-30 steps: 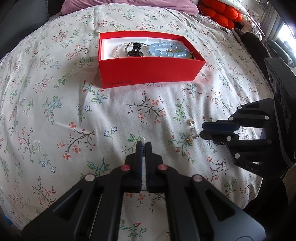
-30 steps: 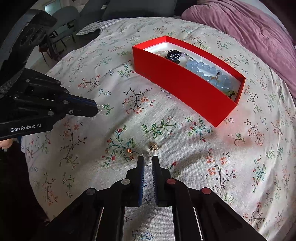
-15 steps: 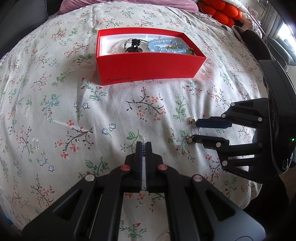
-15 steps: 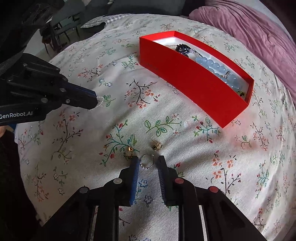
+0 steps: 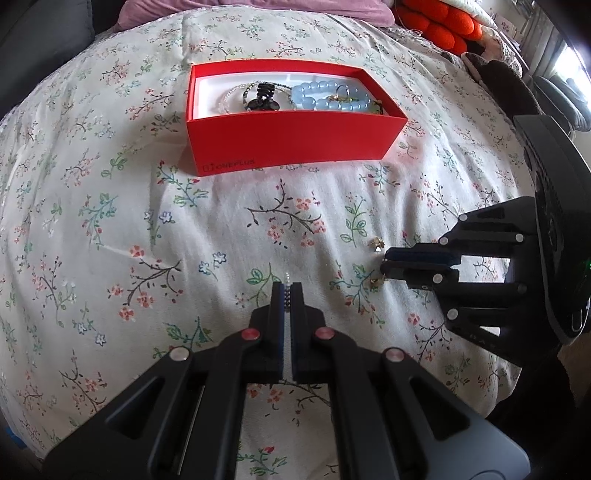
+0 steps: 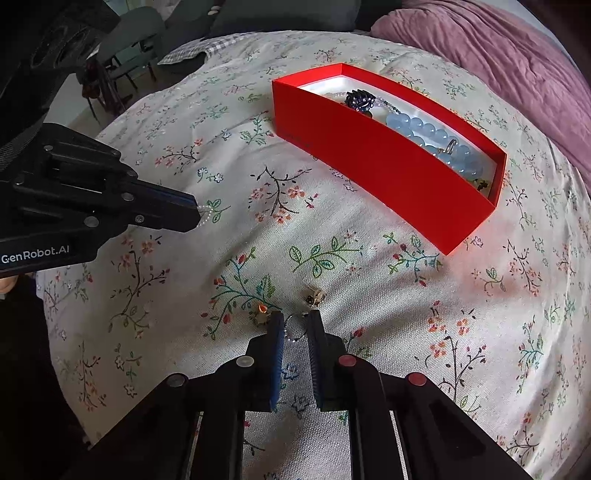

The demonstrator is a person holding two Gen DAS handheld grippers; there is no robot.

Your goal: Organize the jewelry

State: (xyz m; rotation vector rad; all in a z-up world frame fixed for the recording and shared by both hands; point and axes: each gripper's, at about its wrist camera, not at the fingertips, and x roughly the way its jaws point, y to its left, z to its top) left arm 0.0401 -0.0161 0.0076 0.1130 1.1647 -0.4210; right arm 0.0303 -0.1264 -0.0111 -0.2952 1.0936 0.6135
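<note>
A red box (image 5: 295, 144) (image 6: 384, 173) sits on the floral bedspread and holds a blue bead bracelet (image 5: 328, 98) (image 6: 436, 140), a dark flower piece (image 5: 264, 99) (image 6: 358, 99) and a thin chain. My left gripper (image 5: 287, 286) (image 6: 195, 214) is shut on a small pearl bead strand (image 6: 205, 214) (image 5: 287, 275). My right gripper (image 6: 295, 325) (image 5: 384, 260) is open, its fingers on either side of a thin silver ring (image 6: 295, 328) lying on the cloth. A gold earring (image 6: 260, 314) (image 5: 375, 282) and a small gold charm (image 6: 313, 295) (image 5: 377, 242) lie just beyond the tips.
A purple blanket (image 6: 498, 59) lies behind the box. An orange cushion (image 5: 439, 26) is at the far right of the bed. A chair (image 6: 125, 62) stands on the floor beyond the bed edge.
My right gripper opened from nearly shut and moved forward, so the ring now lies between its fingers. My left gripper stayed shut on the bead strand.
</note>
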